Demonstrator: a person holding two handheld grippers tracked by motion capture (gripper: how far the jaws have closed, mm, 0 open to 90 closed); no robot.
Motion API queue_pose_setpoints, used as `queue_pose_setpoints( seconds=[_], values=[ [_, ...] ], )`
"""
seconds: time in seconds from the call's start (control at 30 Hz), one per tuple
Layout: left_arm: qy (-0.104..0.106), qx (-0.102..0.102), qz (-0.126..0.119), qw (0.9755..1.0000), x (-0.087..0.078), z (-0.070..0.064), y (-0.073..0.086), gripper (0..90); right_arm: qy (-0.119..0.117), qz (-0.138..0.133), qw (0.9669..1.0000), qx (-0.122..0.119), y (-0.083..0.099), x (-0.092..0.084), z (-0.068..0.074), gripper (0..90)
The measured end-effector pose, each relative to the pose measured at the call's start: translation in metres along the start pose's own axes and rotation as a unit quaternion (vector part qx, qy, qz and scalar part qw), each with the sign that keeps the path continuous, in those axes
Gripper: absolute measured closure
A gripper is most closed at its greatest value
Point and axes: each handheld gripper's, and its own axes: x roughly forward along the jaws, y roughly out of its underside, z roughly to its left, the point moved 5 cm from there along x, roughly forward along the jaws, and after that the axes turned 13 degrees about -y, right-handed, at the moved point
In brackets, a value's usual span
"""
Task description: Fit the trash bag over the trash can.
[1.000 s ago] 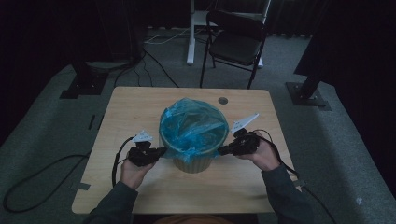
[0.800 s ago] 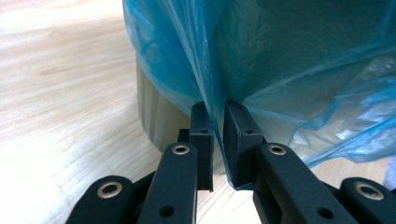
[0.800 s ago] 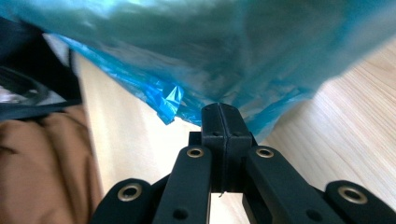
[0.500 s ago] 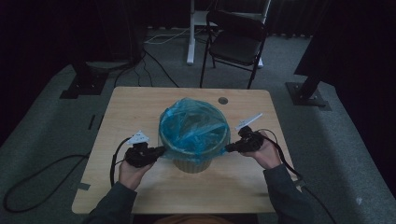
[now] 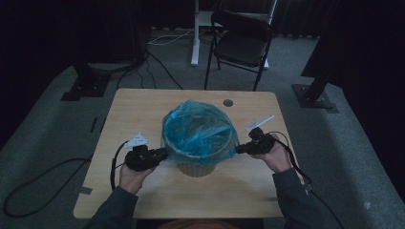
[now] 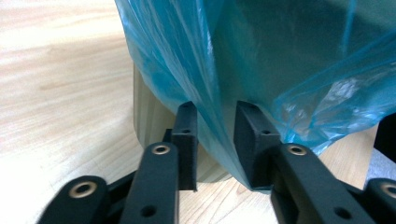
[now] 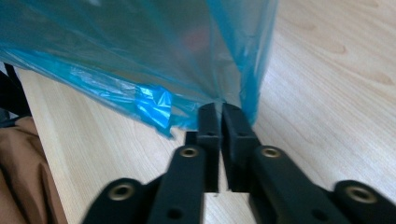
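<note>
Dark grey-green long sleeves [image 5: 114, 210] cover both of the person's forearms down to the wrists, and a strip of brown-orange clothing [image 5: 191, 224] shows at six o'clock in the high view. The left tool [image 6: 215, 135] is matt black: two flat, blocky pads on perforated arms with brass-ringed pivot holes. A pale three-cornered plate [image 5: 136, 140] tops it, and a black cable [image 5: 113, 167] trails from it. The right tool [image 7: 219, 126] is built alike, with its own pale plate [image 5: 259, 122] and black cable [image 5: 291, 160].

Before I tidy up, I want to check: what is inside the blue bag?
The blue bag lines a pale bin, draped over its rim. Crumpled film covers the opening, hiding any contents.
</note>
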Motion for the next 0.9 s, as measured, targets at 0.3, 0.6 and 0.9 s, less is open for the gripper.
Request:
queue_pose_setpoints(
  seconds=[0.3,0.6,0.9],
  values=[
    [0.013,-0.007,-0.029,0.9995,-0.015,-0.001,-0.006,61.7,-0.009,-0.038,0.9990,-0.019,-0.004,-0.011,0.007,69.8],
    [0.008,0.004,-0.058,0.9982,-0.026,0.002,-0.019,60.1,-0.012,-0.046,0.9984,-0.030,-0.010,-0.011,0.014,69.6],
    [-0.012,0.010,-0.080,0.9967,-0.034,0.008,-0.039,60.4,-0.013,-0.048,0.9982,-0.035,-0.013,-0.012,0.015,69.9]
  ],
)
